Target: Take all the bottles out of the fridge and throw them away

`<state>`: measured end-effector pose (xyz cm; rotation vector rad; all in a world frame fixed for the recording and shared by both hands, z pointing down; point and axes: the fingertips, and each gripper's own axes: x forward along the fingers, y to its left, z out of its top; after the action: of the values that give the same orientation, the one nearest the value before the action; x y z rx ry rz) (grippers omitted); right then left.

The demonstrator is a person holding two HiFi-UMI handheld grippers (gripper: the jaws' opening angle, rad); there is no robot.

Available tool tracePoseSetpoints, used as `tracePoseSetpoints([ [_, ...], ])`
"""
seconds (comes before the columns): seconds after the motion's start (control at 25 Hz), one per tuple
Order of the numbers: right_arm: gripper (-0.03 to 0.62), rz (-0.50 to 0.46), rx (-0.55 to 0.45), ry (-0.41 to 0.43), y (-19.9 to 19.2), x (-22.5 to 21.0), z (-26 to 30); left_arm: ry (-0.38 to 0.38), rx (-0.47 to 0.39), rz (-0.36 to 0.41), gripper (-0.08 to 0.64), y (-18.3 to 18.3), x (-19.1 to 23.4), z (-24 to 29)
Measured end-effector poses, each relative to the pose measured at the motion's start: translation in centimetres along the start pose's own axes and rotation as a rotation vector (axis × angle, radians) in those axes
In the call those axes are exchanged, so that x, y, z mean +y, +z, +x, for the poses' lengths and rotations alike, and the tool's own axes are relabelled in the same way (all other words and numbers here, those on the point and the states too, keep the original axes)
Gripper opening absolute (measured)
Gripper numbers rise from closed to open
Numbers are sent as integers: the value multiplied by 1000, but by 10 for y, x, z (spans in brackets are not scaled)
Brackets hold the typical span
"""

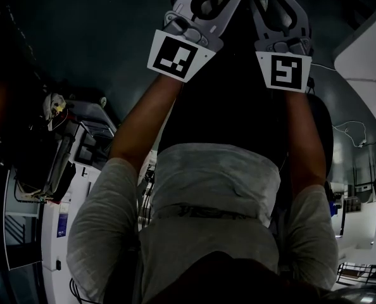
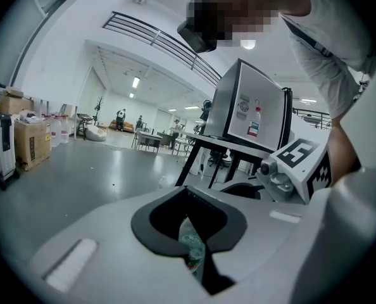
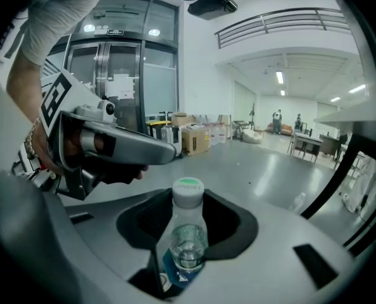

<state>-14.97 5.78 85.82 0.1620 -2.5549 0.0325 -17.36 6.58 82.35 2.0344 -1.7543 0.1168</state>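
My right tongs (image 3: 187, 215) are clamped on a white-capped bottle (image 3: 188, 242), which stands upright between them. My left tongs (image 2: 191, 230) are closed on a second bottle (image 2: 192, 251), a clear one. Behind them the fridge (image 2: 238, 100) stands on the tabletop (image 2: 229, 145).

Grey box-shaped fridge (image 2: 233, 106) is seen upright, w/ a small red-labelled bottle (image 2: 254, 123) standing at its pale front face. Crinkled clear plastic bottle (image 2: 191, 249) is out of the fridge, below-left of it, pinched in the left gripper (image 2: 189, 219). Clear plastic bottle w/ white green-topped cap & blue label (image 3: 188, 242), also out of the fridge, is clamped in the right gripper (image 3: 188, 211), cap pointing fwd.
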Motion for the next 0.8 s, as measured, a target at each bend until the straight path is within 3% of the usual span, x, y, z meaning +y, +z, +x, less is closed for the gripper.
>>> tracePoseSetpoints([
  [0.52, 152, -2, 1, -18, -13, -6, 11, -3, 3, 14, 9, -11, 10, 7],
  [0.8, 152, 16, -45, -49, 2, -10, 9, -6, 2, 11, 9, -6, 8, 7],
])
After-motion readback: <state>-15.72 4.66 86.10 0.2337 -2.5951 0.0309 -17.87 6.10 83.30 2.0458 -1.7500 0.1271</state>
